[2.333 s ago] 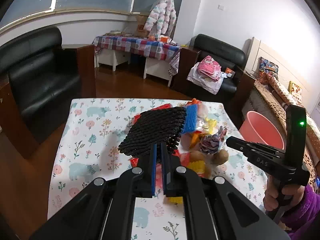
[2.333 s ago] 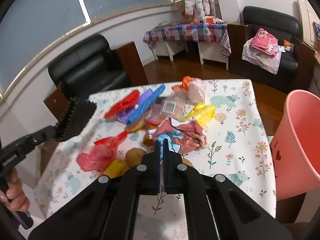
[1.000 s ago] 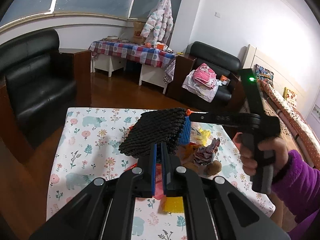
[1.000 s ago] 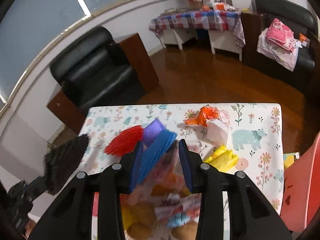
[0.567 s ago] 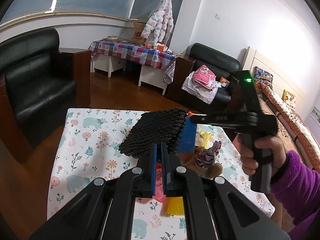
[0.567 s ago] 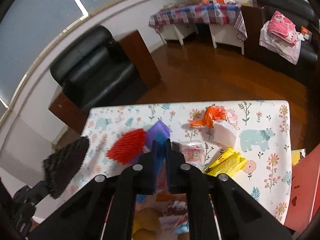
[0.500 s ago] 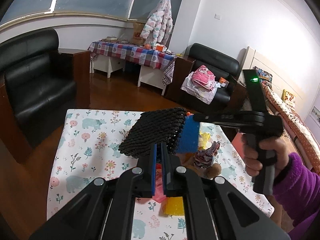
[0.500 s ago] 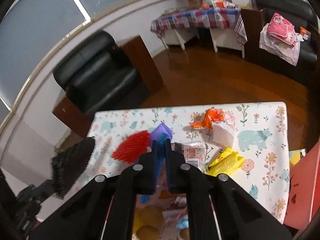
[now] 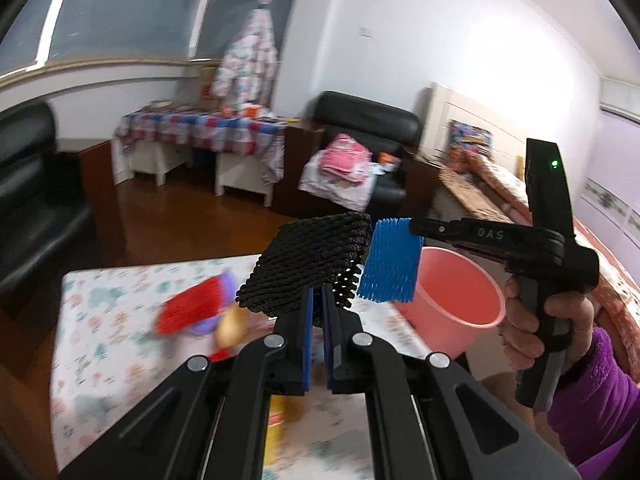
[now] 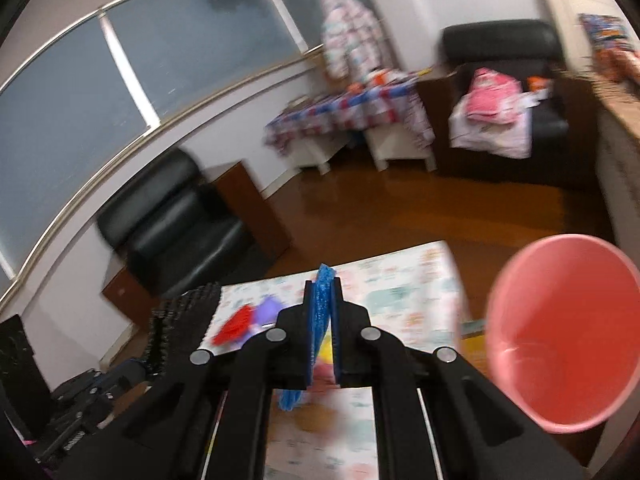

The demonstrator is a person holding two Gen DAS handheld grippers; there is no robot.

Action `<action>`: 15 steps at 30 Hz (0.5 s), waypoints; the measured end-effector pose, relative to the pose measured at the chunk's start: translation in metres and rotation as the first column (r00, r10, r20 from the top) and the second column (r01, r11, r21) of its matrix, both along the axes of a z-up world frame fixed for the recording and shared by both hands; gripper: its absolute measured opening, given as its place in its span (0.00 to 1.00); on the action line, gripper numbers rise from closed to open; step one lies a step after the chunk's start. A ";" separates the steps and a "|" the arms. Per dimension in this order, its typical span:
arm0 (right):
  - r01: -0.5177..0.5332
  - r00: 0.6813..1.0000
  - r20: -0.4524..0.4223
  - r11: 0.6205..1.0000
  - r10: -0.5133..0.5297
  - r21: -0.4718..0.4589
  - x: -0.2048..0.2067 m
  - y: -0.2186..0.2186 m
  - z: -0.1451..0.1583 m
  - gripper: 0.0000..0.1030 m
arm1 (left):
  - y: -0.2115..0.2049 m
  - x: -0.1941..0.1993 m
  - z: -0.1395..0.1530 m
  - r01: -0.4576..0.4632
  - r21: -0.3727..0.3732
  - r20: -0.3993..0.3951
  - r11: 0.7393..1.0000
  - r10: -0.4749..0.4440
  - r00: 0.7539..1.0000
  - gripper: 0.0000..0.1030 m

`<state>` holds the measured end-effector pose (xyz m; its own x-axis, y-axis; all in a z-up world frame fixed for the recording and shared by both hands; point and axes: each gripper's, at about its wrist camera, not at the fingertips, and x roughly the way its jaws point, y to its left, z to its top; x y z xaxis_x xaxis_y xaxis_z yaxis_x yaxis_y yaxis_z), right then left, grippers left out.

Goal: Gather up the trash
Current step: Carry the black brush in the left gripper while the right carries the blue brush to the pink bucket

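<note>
My left gripper (image 9: 317,296) is shut on a black foam net (image 9: 310,266), held up above the table. My right gripper (image 10: 323,292) is shut on a blue foam net (image 10: 322,300); in the left wrist view that blue net (image 9: 390,266) hangs from the right gripper's tip (image 9: 416,226) just left of the pink bucket (image 9: 456,300). The bucket (image 10: 560,332) stands off the table's right side, mouth open. A red net (image 9: 188,312), a purple net (image 9: 228,284) and other blurred scraps lie on the floral tablecloth (image 9: 112,340). The black net (image 10: 180,328) shows at lower left in the right wrist view.
A hand in a purple sleeve (image 9: 592,392) holds the right gripper. Black armchairs (image 10: 176,216), a checked side table (image 9: 200,128), a second black chair with pink cloth (image 9: 352,164) and a bed (image 9: 500,184) stand around on the wooden floor (image 10: 400,212).
Both grippers have risen and swung right toward the pink bucket. The right gripper closed on the blue net a second ago and lifted it off the pile.
</note>
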<state>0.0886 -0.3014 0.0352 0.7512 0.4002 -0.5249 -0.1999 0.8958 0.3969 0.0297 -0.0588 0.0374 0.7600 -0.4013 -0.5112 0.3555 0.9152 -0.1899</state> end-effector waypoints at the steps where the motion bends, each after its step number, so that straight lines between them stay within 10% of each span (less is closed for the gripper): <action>1: 0.041 0.999 0.005 0.999 -0.041 -0.004 -0.005 -0.014 0.000 0.07 | -0.010 0.001 0.002 0.022 -0.001 0.004 1.000 -0.022 1.000 0.04; 15: 0.407 0.913 -0.006 0.912 -0.407 -0.048 -0.041 -0.153 -0.025 0.07 | -0.179 0.027 -0.010 0.344 -0.045 -0.040 0.938 -0.345 0.938 0.04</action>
<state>0.0475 -0.4544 0.0102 0.8357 0.0372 -0.5479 0.1916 0.9152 0.3544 0.0568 -0.2378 0.0276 0.5475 -0.6535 -0.5226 0.6376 0.7303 -0.2453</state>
